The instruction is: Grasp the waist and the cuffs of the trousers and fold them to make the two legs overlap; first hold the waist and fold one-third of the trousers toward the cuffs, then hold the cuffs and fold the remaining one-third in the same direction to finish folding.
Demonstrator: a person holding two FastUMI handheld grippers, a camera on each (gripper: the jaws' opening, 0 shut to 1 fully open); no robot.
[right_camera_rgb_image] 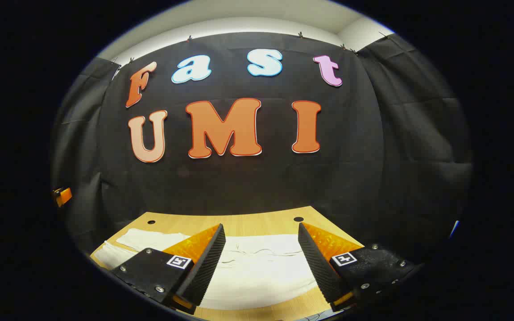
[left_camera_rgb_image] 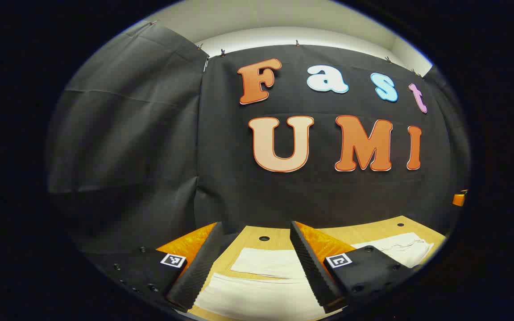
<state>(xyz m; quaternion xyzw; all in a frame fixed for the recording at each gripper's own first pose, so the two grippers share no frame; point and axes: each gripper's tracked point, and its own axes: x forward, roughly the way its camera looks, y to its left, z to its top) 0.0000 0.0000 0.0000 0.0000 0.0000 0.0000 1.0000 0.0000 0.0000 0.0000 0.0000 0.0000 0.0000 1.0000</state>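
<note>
trousers [right_camera_rgb_image: 257, 272]: white, flat on table [right_camera_rgb_image: 261, 223], 6 o'clock under both grippers
handling: light, limp cloth; likely needs pinching at waist and cuff edges
left gripper [left_camera_rgb_image: 256, 267]: wide open, empty
right gripper [right_camera_rgb_image: 261, 267]: wide open, empty

Low in both views, a light wooden tabletop [right_camera_rgb_image: 257, 223] with small round holes carries white trousers [right_camera_rgb_image: 257, 267], spread apparently flat across it.
</note>
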